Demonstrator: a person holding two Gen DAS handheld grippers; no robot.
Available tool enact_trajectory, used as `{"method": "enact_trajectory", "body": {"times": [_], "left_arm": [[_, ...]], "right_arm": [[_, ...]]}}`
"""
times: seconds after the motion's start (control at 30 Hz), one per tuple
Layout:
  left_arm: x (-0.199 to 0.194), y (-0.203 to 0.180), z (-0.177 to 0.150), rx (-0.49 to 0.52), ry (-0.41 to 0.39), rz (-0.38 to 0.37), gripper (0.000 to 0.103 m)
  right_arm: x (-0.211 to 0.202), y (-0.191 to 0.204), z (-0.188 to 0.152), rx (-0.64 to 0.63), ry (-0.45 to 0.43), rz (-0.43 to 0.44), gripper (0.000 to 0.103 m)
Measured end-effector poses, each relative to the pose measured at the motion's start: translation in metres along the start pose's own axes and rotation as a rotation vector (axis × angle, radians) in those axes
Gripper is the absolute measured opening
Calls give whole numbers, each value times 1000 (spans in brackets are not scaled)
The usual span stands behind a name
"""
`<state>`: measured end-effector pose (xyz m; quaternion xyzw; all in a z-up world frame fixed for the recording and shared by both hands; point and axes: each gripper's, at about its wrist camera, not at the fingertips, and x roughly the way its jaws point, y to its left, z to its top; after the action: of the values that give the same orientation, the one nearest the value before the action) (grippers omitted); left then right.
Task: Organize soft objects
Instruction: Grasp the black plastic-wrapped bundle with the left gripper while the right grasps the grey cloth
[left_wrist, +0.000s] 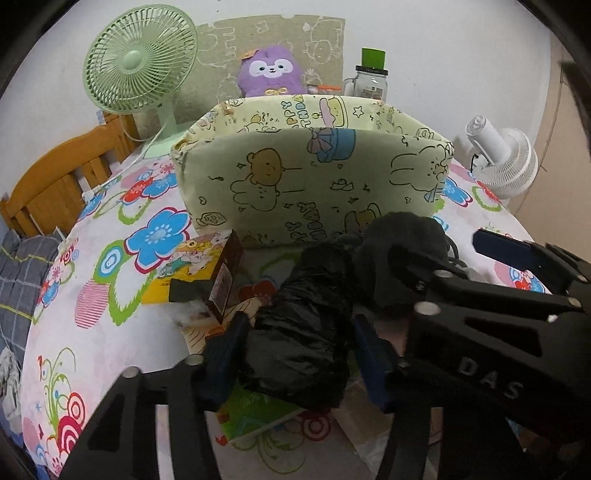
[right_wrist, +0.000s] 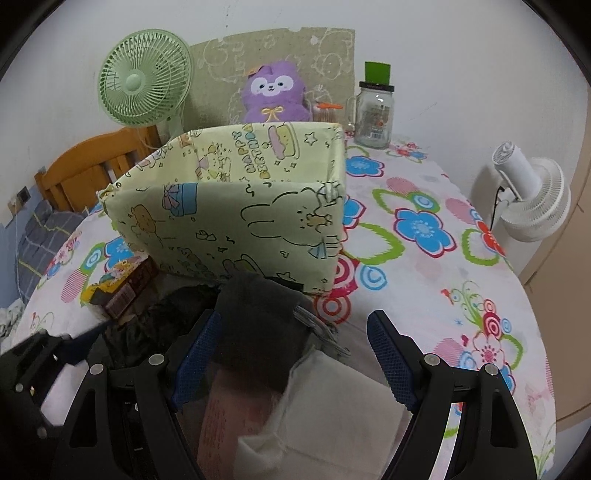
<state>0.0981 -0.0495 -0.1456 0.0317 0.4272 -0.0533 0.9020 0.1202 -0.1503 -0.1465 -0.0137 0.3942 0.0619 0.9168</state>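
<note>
Going left to right across the flower-print table (right_wrist: 424, 258): a green desk fan (left_wrist: 140, 61) stands at the far left corner, and a small brown carton (left_wrist: 225, 277) lies on a yellow picture booklet (left_wrist: 184, 269) near the left edge. At the middle stands the pale green cartoon-print fabric bin (left_wrist: 310, 170), open at the top, with a purple plush toy (left_wrist: 271, 72) behind it against the wall.

In front of the bin, the left gripper (left_wrist: 295, 350) has its blue pads pressed on either side of a crinkly black bundle (left_wrist: 299, 332), so it seems to have hold of it. Just right of that lies a dark knitted item (left_wrist: 402, 236). The right gripper (right_wrist: 295, 354) stands wide apart, its left pad beside the knit, gripping nothing; white padded packets (right_wrist: 332, 398) lie beneath it.

The step in hand looks like carrying the black bundle to the bin. Next it would need lifting above the near wall, which stands tall just ahead, and the right gripper crowds that side. A glass jar (left_wrist: 371, 79) and a white fan (left_wrist: 502, 162) stand at the far right.
</note>
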Motion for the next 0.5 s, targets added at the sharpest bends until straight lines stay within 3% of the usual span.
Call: {"method": "enact_trajectory", "body": {"times": [0.07,0.13,0.2,0.5], "left_arm": [[0,0,0,0,-1,-11,47],[0,1,1,-2,-1,-20,42],[0,0,1,2,0,-24,40],[-3,0,1,6,3,-43,33]], "right_arm": [[5,2,2,-2,12,11,83],[9,3,2,-4,23,27,66],[13,6,2,-12,43,45,57],[14,15,1,-51,52,26,32]]}}
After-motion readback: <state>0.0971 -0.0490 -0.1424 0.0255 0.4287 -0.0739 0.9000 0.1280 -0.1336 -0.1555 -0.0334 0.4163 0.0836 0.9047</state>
